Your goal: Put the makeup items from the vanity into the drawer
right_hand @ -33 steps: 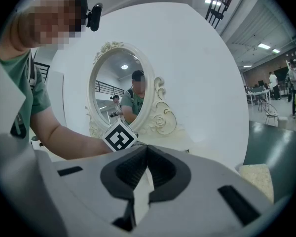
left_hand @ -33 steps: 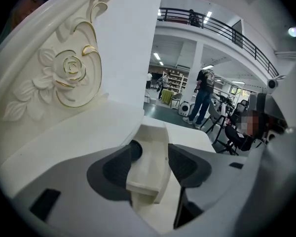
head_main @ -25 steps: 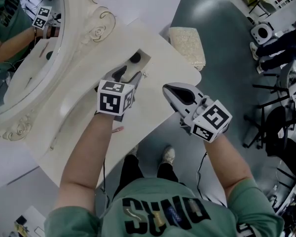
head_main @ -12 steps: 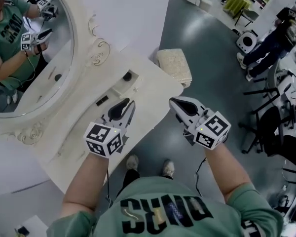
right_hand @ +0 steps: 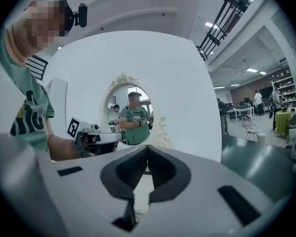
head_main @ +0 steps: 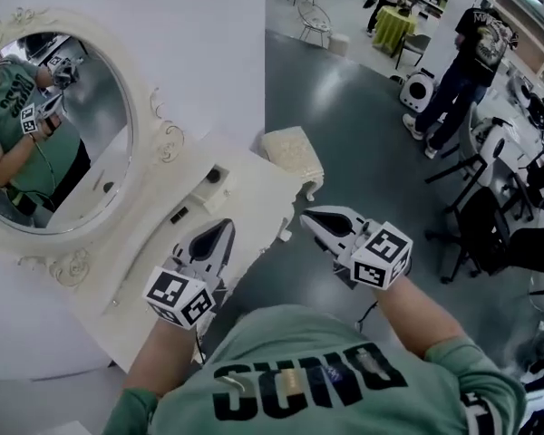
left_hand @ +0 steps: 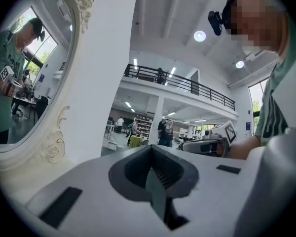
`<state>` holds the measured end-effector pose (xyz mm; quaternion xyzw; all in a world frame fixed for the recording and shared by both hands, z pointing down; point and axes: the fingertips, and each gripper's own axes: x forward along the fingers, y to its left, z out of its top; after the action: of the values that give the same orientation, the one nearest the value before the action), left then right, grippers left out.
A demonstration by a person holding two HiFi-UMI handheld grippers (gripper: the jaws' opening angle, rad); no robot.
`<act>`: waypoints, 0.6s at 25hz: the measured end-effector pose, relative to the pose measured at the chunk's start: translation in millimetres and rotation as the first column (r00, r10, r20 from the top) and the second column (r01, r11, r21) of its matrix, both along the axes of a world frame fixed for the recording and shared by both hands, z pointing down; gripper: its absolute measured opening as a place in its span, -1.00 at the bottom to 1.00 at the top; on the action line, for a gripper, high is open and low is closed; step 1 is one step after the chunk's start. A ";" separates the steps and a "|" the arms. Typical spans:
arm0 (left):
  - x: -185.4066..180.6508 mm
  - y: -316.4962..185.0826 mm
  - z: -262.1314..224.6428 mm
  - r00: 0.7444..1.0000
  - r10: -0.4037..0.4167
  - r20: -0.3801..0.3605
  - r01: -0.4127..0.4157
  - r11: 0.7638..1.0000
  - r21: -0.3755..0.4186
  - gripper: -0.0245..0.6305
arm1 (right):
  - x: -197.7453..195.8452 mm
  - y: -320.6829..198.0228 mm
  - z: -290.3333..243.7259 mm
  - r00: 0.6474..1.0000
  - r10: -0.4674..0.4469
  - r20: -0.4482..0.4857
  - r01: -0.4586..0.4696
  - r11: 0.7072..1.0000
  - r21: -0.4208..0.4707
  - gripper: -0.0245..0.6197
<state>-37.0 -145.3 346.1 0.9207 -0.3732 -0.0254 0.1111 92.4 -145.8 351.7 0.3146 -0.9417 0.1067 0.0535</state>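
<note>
The vanity top (head_main: 249,198) ends in a curved front edge running from the far right corner down toward the person. Right of that edge is open grey-green floor (head_main: 363,143). A cushioned stool (head_main: 293,150) stands just past the vanity's far corner. Dark chairs (head_main: 490,216) crowd the far right, and a standing person (head_main: 467,66) is well off in the room.

To the left, an oval mirror (head_main: 82,152) in an ornate white frame leans against a white wall (head_main: 208,43), reflecting the person and both grippers.

On the white top, a small round dark item (head_main: 215,176) sits in a shallow rectangular recess (head_main: 202,191) near the far end. Whether that recess is the drawer cannot be told. A small dark oblong item (head_main: 179,214) lies on the surface nearer the mirror.

The left gripper (head_main: 225,227) hangs above the vanity's front edge, clear of both items. Its jaws have just been closing and now meet, with nothing between them. The right gripper (head_main: 308,216) is held over the floor, right of the vanity. Its jaws are together at the tips and empty.
</note>
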 end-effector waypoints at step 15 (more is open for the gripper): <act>42.3 37.5 -19.1 0.993 0.110 -0.032 -0.109 0.994 0.024 -0.90 | 52.5 28.9 -15.1 0.996 0.080 0.042 -0.080 0.997 0.003 -0.89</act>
<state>5.3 -107.8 327.0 0.9404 -0.3200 -0.0386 0.1081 144.9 -116.9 336.5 0.3500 -0.9295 0.1129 0.0286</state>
